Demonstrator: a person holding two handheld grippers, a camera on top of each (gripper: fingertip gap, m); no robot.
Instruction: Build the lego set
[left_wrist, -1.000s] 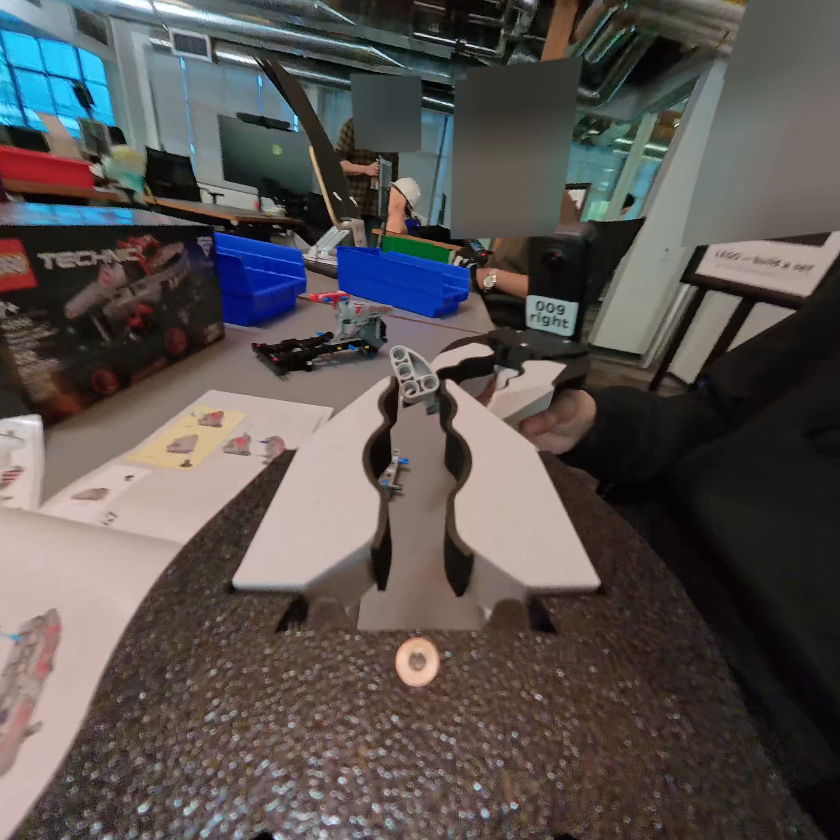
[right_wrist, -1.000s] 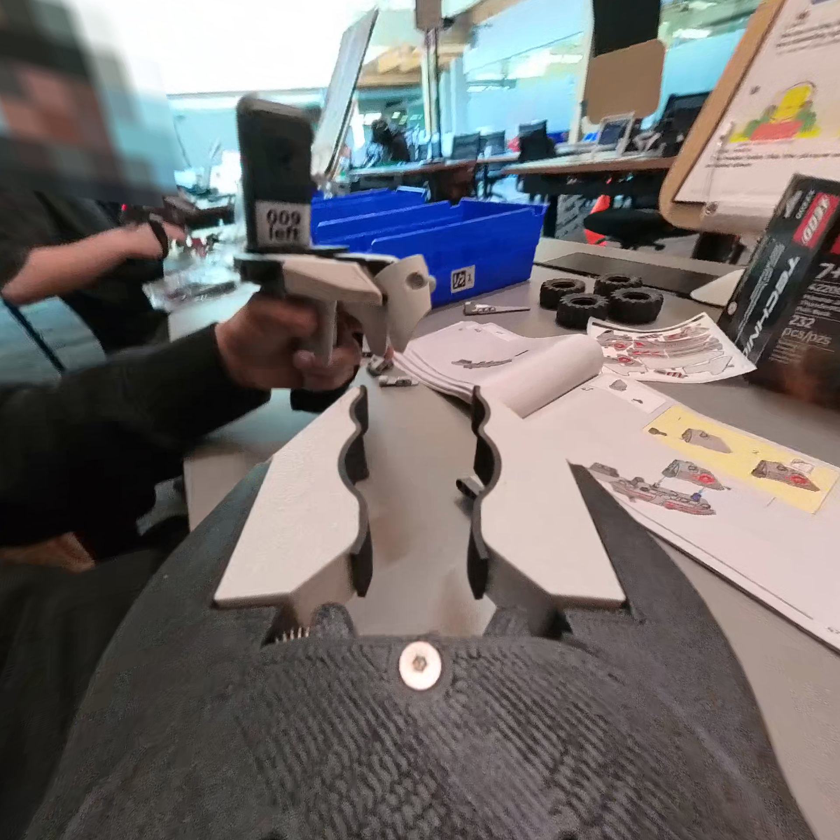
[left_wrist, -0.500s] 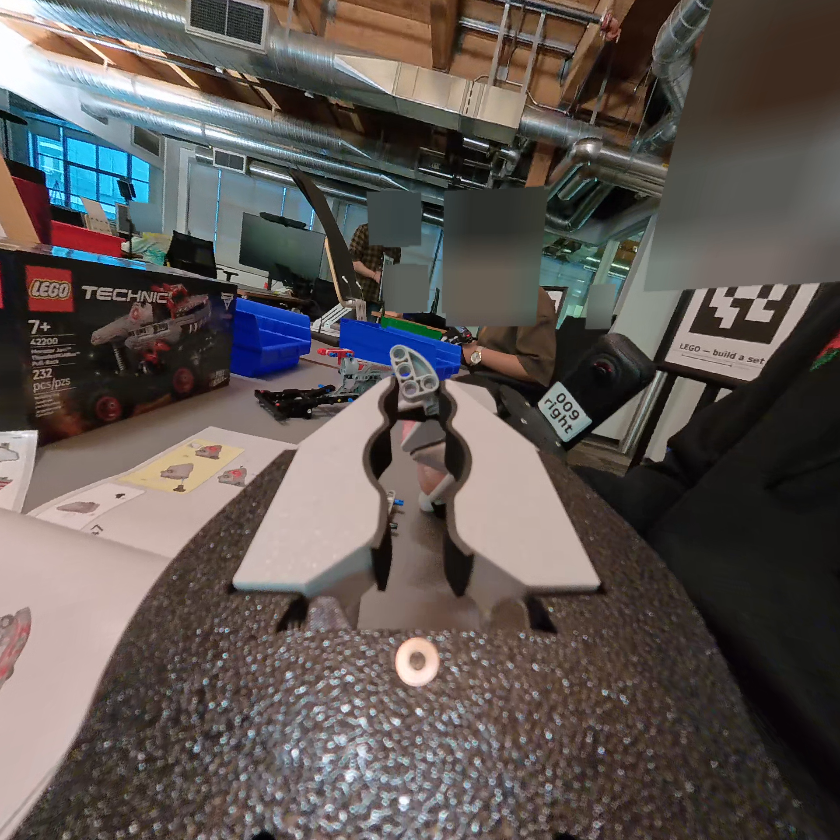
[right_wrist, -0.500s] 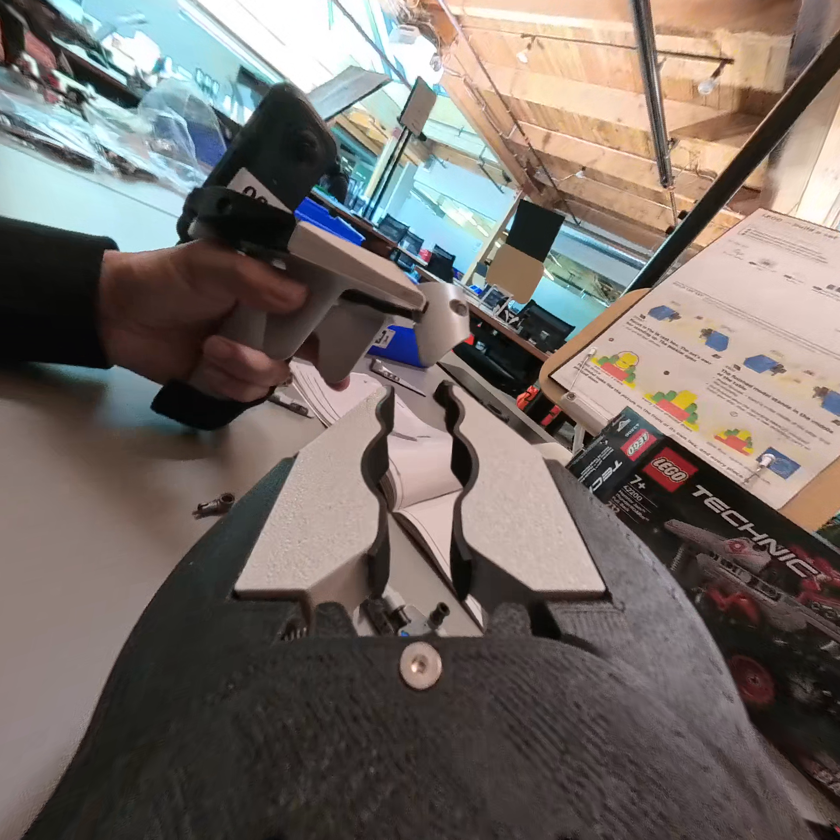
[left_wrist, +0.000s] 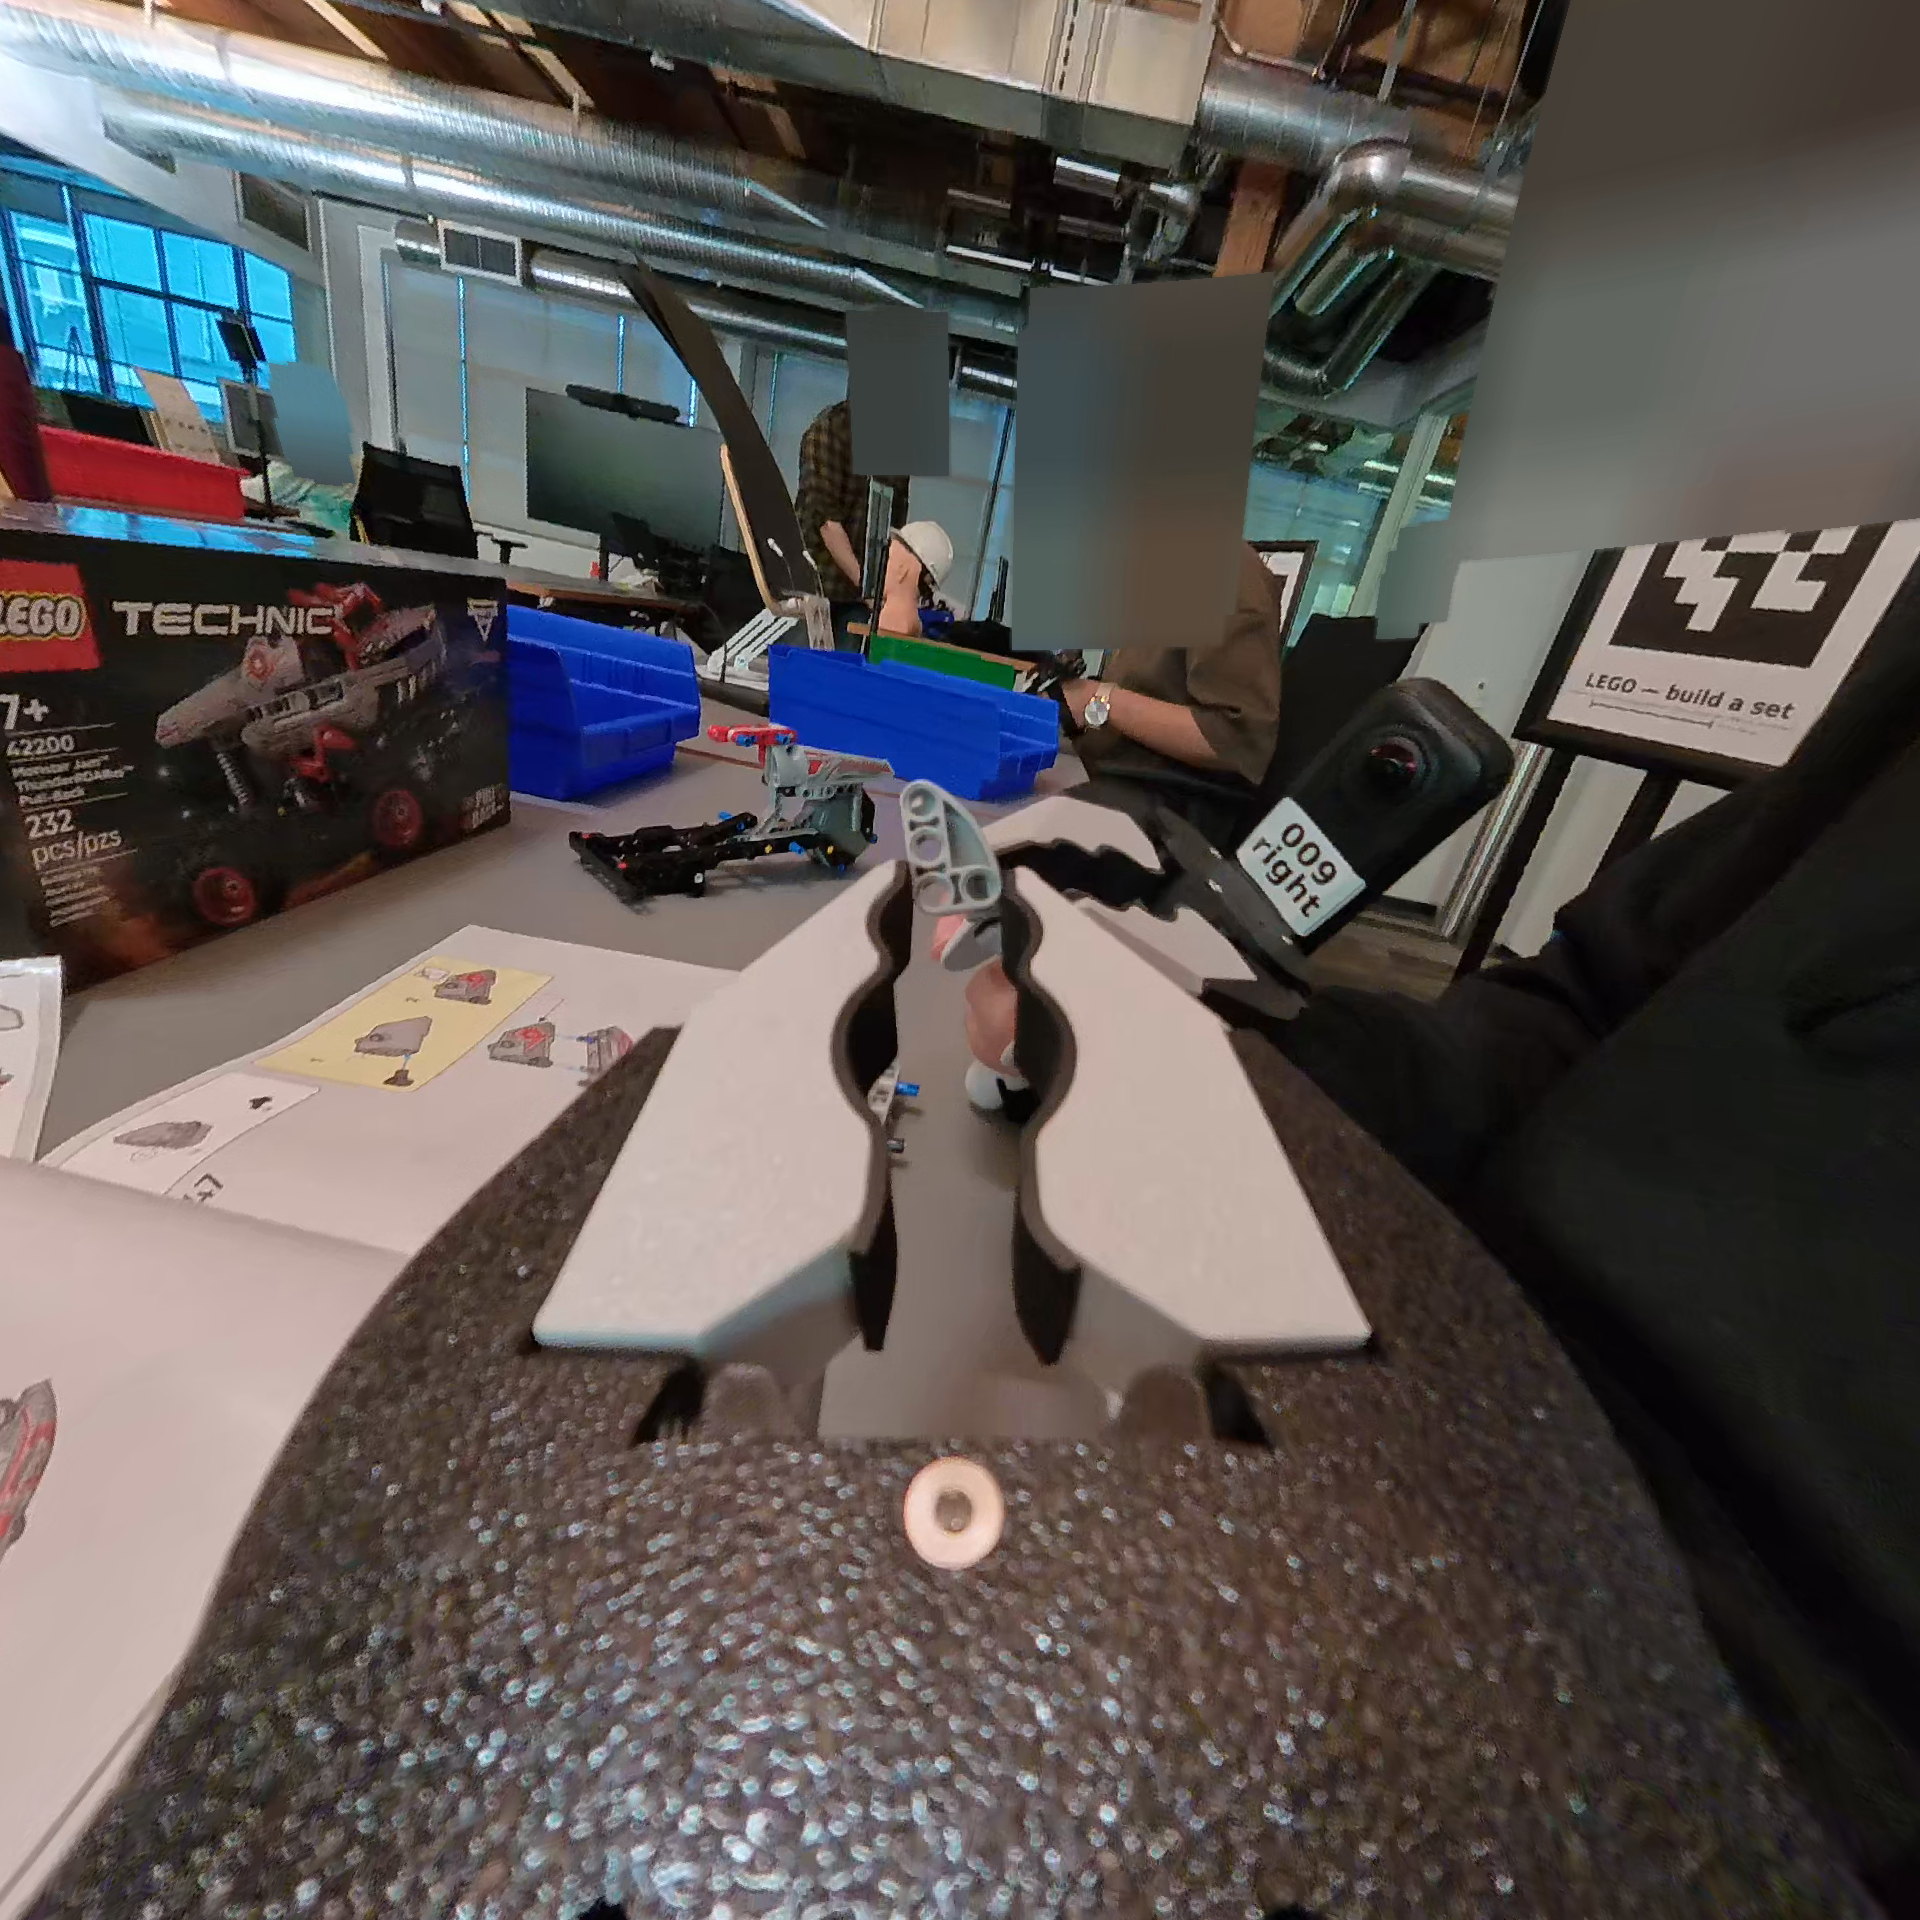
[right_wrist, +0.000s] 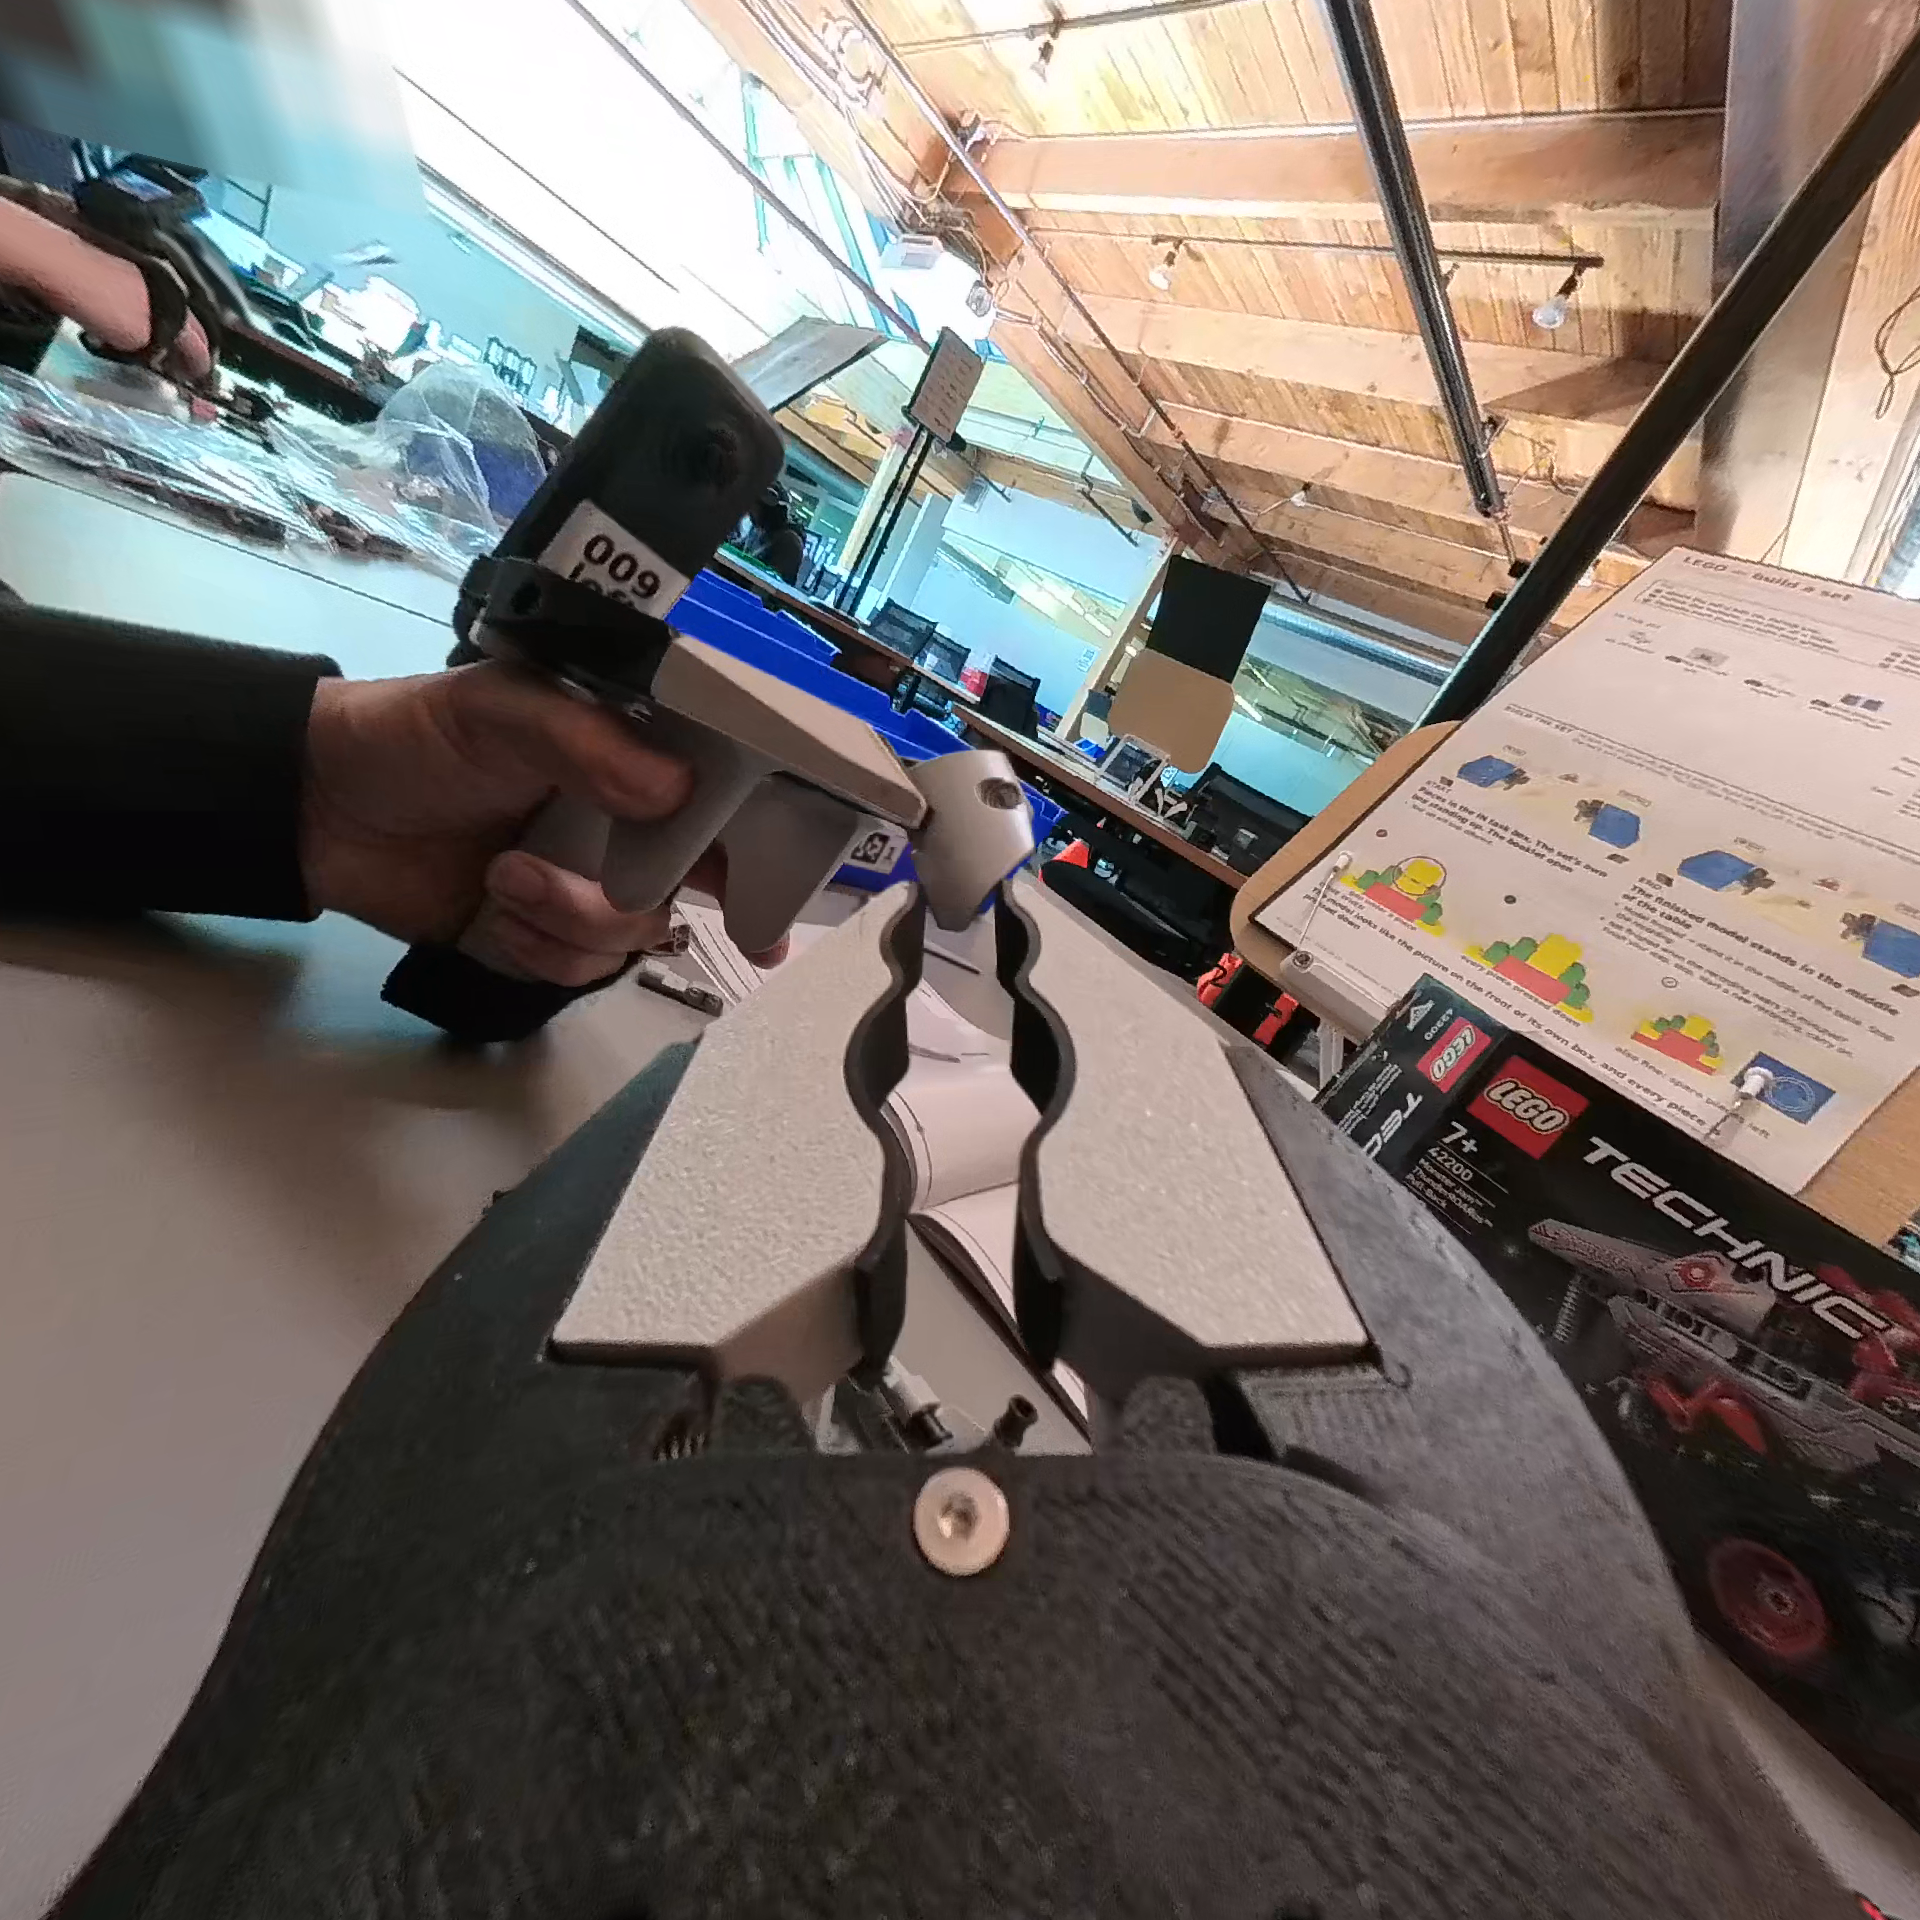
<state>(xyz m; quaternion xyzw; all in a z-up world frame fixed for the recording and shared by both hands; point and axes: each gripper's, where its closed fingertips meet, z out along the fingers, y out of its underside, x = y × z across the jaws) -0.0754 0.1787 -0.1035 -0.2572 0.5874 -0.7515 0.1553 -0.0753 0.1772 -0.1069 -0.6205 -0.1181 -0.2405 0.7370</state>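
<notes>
In the left wrist view my left gripper (left_wrist: 954, 902) is shut on a small grey curved Technic piece (left_wrist: 948, 844) that stands upright out of its tips. My right gripper (left_wrist: 1086, 868) is just behind and to the right of it, held in a hand. In the right wrist view my right gripper (right_wrist: 954, 914) has its jaws nearly together with a narrow gap, and I see no piece between them. It points up at the tip of the left gripper (right_wrist: 971, 831), which is close in front. A partly built black and grey chassis (left_wrist: 727, 842) lies farther back on the table.
The set's box (left_wrist: 239, 727) stands at the left and also shows in the right wrist view (right_wrist: 1662, 1299). Instruction sheets (left_wrist: 416, 1029) lie on the grey table (left_wrist: 260, 987). Blue bins (left_wrist: 904, 717) stand behind. Small loose parts (left_wrist: 896, 1091) lie below. A tilted sign board (right_wrist: 1662, 883) stands at the right. My two grippers' fingertips are within a few centimetres of each other.
The right gripper's jaws closed from wide open to a narrow gap, and it rose and tilted up toward the left gripper. The left gripper kept hold of the grey piece.
</notes>
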